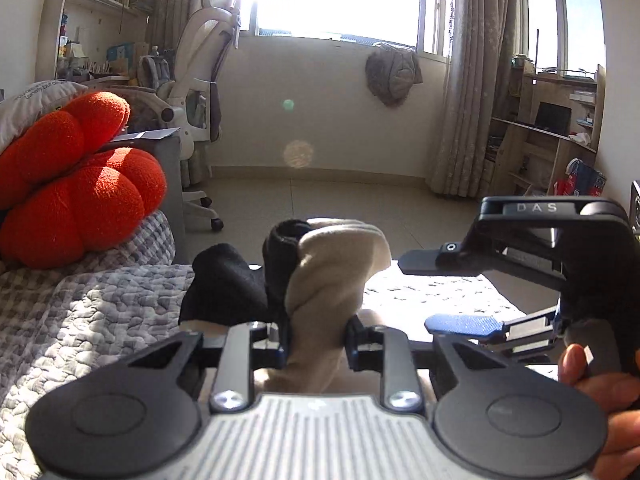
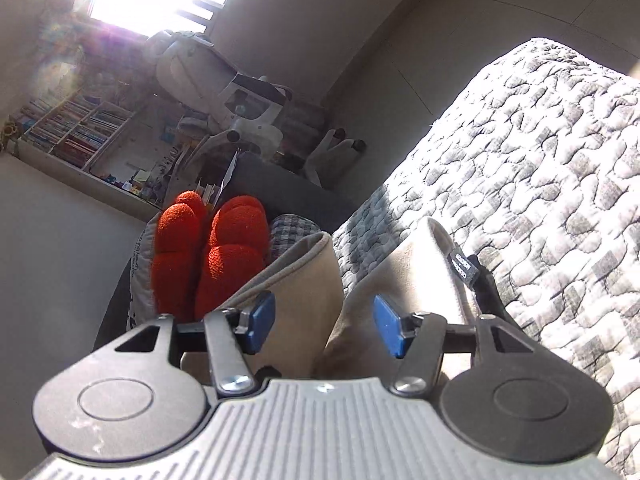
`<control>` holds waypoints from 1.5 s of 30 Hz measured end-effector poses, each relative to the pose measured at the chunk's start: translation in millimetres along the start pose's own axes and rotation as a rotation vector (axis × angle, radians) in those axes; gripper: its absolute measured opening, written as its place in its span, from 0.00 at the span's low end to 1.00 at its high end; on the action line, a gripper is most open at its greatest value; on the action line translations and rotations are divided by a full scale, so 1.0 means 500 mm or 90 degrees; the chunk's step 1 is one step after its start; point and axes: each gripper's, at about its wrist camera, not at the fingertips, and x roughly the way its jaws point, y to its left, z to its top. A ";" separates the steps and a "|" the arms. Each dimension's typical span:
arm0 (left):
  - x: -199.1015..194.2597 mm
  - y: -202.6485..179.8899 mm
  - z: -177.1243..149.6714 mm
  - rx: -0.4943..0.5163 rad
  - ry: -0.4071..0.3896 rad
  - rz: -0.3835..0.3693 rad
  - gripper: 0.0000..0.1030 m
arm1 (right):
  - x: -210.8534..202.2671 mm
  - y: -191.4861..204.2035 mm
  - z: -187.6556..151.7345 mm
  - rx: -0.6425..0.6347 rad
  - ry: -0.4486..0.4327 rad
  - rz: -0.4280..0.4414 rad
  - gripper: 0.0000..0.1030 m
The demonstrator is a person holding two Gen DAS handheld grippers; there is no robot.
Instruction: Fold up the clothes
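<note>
Left gripper [image 1: 316,336] level, pinching beige garment [image 1: 332,276]; right gripper [image 2: 324,328] rolled, agape.

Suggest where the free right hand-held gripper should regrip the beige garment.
Probably the piped hem edge of the beige garment, from the open side facing the right hand-held gripper: it is a thin, firm, raised fold. The left hand-held gripper holds the bunch.

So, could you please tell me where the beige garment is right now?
In the left wrist view the beige garment is bunched centre frame, clamped in the left tool above the quilted bed cover, with the open right tool on its right.
</note>
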 end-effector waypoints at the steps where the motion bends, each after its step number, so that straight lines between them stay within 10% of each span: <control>1: 0.002 -0.007 -0.003 0.007 0.005 -0.002 0.26 | 0.000 -0.001 0.001 0.003 -0.001 0.000 0.59; 5: 0.010 -0.031 -0.014 0.038 0.026 -0.021 0.28 | -0.002 -0.004 0.008 0.014 -0.005 0.001 0.62; 12: 0.001 -0.026 -0.029 0.096 0.077 -0.187 0.62 | 0.003 -0.016 0.011 0.027 0.009 0.001 0.67; 18: -0.032 0.059 -0.010 -0.022 0.079 -0.345 0.71 | 0.014 -0.007 0.007 0.008 0.035 -0.003 0.70; 29: 0.000 0.203 -0.026 -0.151 0.020 -0.230 0.66 | 0.069 0.025 -0.037 -0.118 0.071 -0.072 0.64; 32: 0.016 0.216 -0.038 -0.175 0.025 -0.225 0.59 | 0.082 0.031 -0.048 -0.150 0.068 -0.072 0.32; 39: 0.019 0.227 -0.042 -0.223 -0.008 -0.245 0.48 | 0.021 0.043 -0.016 -0.160 0.007 0.001 0.26; 45: 0.038 0.164 -0.052 -0.150 0.018 -0.288 0.37 | -0.012 -0.015 0.004 -0.169 -0.008 -0.045 0.27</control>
